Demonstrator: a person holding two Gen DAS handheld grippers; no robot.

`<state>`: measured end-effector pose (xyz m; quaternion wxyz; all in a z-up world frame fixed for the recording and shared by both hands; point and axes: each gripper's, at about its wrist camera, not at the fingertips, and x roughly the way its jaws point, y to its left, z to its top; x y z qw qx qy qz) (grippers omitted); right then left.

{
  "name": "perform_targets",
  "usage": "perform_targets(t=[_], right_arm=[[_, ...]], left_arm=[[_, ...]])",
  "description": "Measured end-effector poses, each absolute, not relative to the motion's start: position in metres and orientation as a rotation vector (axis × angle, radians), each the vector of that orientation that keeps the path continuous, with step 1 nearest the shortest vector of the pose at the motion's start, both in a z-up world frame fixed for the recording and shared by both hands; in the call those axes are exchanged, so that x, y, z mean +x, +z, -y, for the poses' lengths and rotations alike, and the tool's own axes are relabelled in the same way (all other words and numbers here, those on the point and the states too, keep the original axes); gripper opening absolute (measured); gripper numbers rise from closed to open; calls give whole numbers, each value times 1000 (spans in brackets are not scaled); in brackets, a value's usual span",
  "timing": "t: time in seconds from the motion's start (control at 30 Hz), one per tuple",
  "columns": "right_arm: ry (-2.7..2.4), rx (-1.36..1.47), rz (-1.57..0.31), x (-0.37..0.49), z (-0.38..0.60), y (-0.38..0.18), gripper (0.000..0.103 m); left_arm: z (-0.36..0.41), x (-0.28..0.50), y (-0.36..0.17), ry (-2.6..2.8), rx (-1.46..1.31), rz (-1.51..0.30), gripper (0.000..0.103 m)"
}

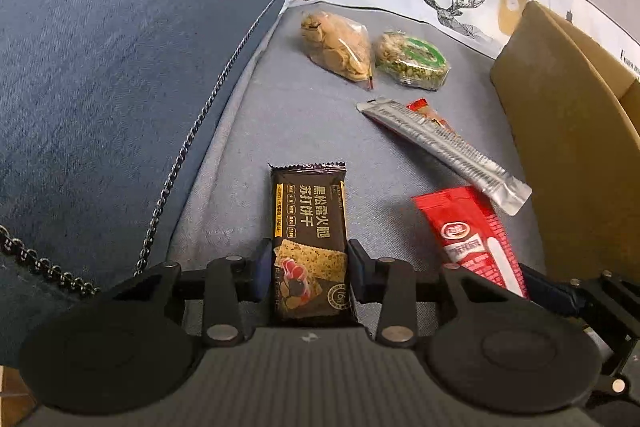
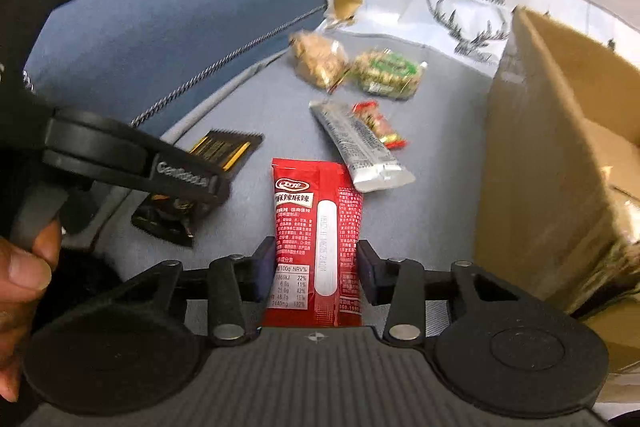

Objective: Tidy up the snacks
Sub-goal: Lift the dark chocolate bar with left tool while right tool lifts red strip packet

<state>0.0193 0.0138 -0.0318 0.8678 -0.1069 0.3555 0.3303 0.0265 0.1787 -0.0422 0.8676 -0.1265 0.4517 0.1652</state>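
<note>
Left wrist view: left gripper point(image 1: 310, 267) clamps a black cracker pack point(image 1: 308, 227); right gripper point(image 2: 316, 267) clamps a red pack point(image 2: 318, 227), silver stick point(image 1: 444, 147) and box point(image 1: 568, 155) crowding beside.

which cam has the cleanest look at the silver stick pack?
Left wrist view: the silver stick pack is sharp and shown whole, lying diagonally on the grey cushion with a small red wrapper behind it. In the right wrist view it is in frame too, but motion-blurred.

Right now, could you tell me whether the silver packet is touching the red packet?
Apart. In the right wrist view, grey cushion shows between the silver packet and the red packet; the left wrist view shows the same gap.
</note>
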Motion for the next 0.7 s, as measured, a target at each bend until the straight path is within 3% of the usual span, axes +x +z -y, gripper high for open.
perform_targets(t=[0.17, 0.4, 0.57, 0.7], right_arm=[[667, -246, -810, 23, -14, -40, 44], [682, -259, -834, 20, -21, -46, 52], [688, -264, -820, 20, -23, -46, 52], [696, -278, -803, 17, -22, -45, 46]], left_arm=[[-180, 31, -45, 336, -267, -976, 43], [-172, 35, -50, 319, -216, -993, 51], [-170, 36, -51, 318, -201, -994, 50], [-168, 35, -50, 316, -192, -983, 43]])
